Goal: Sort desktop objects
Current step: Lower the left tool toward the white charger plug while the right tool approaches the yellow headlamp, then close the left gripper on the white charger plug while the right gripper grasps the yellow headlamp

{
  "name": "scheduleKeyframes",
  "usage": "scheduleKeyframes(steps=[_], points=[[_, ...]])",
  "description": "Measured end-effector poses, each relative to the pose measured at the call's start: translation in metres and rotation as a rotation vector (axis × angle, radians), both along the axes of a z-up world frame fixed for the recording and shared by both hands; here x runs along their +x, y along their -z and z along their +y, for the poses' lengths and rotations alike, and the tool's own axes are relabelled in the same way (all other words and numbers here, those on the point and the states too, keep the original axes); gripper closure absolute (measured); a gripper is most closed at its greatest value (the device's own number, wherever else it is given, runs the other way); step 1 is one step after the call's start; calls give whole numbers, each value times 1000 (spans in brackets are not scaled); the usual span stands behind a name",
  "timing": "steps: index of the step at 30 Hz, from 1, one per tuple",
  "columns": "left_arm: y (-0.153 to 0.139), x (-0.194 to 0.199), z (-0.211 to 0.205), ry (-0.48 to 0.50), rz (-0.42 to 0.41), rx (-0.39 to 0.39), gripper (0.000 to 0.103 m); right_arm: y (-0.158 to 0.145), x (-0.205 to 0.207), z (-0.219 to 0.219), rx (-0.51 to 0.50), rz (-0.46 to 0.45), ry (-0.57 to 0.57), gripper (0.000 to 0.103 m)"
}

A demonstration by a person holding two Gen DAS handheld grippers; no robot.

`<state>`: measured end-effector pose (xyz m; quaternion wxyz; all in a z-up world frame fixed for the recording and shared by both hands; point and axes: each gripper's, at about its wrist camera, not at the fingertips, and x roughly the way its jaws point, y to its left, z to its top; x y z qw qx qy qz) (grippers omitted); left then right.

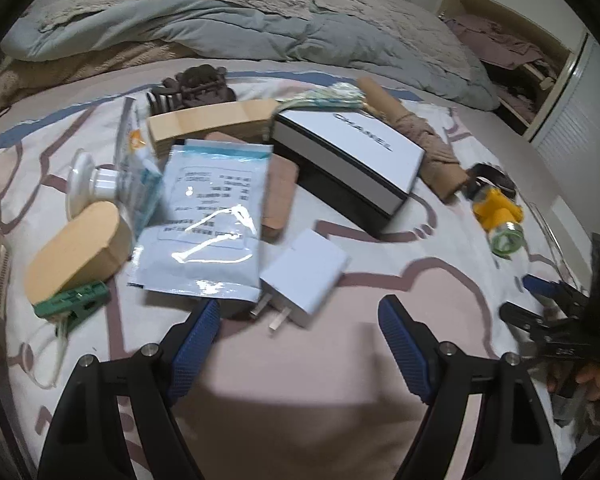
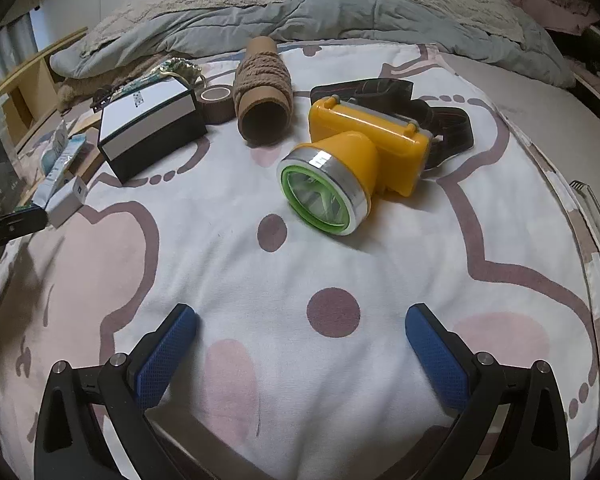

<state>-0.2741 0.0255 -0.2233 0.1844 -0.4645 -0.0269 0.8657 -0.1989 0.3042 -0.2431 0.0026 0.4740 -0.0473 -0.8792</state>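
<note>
Blue-padded fingers of the left gripper (image 1: 299,316) stand apart over bare pink sheet, nothing between them; its jaws are open. Just beyond its tips lies a white plug adapter (image 1: 305,277), prongs toward the camera, touching the lower corner of a shiny white foil pouch (image 1: 206,224) with printed text. Left of the pouch sit a green clip (image 1: 74,303) and an oval cork-coloured box (image 1: 73,249), with a white suction cup (image 1: 87,190) behind them. At the right edge of this view a hand (image 1: 592,376) holds the right gripper's black frame.

The right gripper (image 2: 302,322) likewise hangs with its jaws wide over the patterned bedsheet (image 2: 228,248), gripping nothing. Ahead of it, well apart from the pads, a yellow headlamp (image 2: 364,152) lies with its green-ringed lens facing the camera and its dark strap (image 2: 448,128) trailing behind.

Farther back rests a black-and-white box (image 1: 348,160), lying partly over a brown flat pad (image 1: 279,196). A cardboard tube wrapped in brown yarn (image 2: 262,88) lies beside the box, open end forward, with a roll of brown tape (image 2: 216,104) between the two in the right view. Behind the pouch are a tan block (image 1: 212,122) and a dark hair claw (image 1: 192,86). A rumpled grey quilt (image 1: 236,28) lies across the far side of the bed.
</note>
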Motion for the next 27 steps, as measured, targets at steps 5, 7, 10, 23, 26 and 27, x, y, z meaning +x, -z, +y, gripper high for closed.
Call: scheduleKeyframes(steps=[5, 7, 10, 23, 26, 27], points=[[1, -3, -3, -8, -4, 8, 22, -7, -2, 8, -54, 9, 31, 10], [2, 0, 1, 8, -5, 12, 22, -10, -4, 15, -100, 9, 63, 20], [5, 7, 13, 60, -14, 14, 26, -16, -8, 28, -167, 18, 116, 35], [6, 15, 25, 93, -34, 30, 27, -57, -52, 59, -137, 153, 227, 43], [7, 10, 19, 53, -15, 11, 27, -60, -72, 65, -122, 162, 242, 43], [7, 7, 17, 44, -10, 4, 27, -62, -80, 67, -113, 170, 247, 43]])
